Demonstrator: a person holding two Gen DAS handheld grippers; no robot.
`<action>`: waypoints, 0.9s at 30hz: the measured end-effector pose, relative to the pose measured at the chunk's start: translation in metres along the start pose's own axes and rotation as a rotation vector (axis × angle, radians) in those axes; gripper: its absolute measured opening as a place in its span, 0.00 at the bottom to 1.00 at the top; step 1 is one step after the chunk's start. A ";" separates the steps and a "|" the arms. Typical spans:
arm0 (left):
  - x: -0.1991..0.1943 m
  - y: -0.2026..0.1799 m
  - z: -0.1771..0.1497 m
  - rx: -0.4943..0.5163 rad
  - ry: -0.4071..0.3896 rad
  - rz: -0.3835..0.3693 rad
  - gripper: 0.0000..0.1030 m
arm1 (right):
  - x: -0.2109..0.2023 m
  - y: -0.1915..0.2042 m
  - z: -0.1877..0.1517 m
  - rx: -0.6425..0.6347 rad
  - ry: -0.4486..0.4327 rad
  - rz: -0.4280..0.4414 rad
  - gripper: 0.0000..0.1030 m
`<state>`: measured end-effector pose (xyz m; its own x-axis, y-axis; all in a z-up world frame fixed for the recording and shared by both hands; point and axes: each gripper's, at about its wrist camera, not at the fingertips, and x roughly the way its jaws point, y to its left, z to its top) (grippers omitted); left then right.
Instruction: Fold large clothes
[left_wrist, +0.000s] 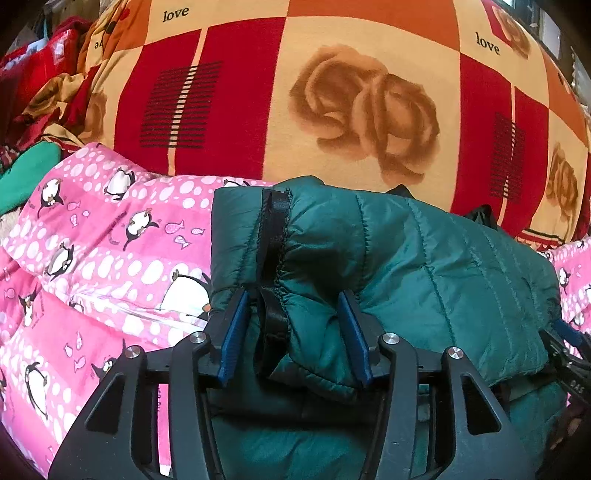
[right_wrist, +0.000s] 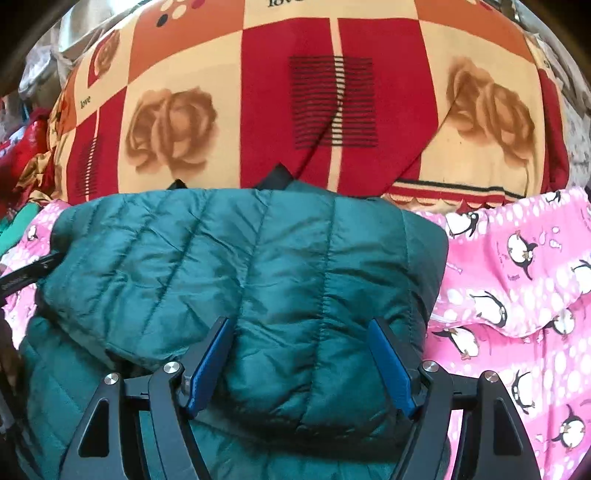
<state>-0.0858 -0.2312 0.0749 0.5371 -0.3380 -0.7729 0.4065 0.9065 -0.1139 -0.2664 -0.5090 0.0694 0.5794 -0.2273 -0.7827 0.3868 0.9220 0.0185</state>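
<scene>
The folded dark-green quilted puffer jacket lies on the pink penguin-print quilt, its near edge cut off at 6 o'clock. Left tool and right tool straddle jacket folds; whether either grips is unclear.

The green quilted jacket is slick, faintly shiny nylon with a glossy black ribbon trim. At twelve o'clock lies a soft, matt fleecy blanket; the pink penguin quilt is matt cotton.

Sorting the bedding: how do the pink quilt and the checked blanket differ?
The pink quilt carries penguins, fish and white dots; the checked blanket shows red, orange and cream squares with roses and "love". The quilt lies under the green jacket; the blanket lies behind it. Both are spread-out printed fabrics.
</scene>
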 end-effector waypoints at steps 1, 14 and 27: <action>0.000 0.000 0.000 0.001 -0.001 0.001 0.50 | 0.004 0.000 -0.001 -0.001 0.001 -0.002 0.71; -0.007 -0.001 -0.002 0.008 -0.019 -0.003 0.64 | -0.022 -0.009 -0.003 0.049 -0.059 0.006 0.72; -0.034 0.002 -0.011 0.032 -0.032 0.056 0.67 | -0.019 -0.040 -0.012 0.167 0.013 -0.007 0.72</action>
<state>-0.1112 -0.2148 0.0940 0.5826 -0.2956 -0.7571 0.3982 0.9159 -0.0512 -0.3014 -0.5380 0.0760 0.5676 -0.2284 -0.7910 0.5049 0.8554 0.1153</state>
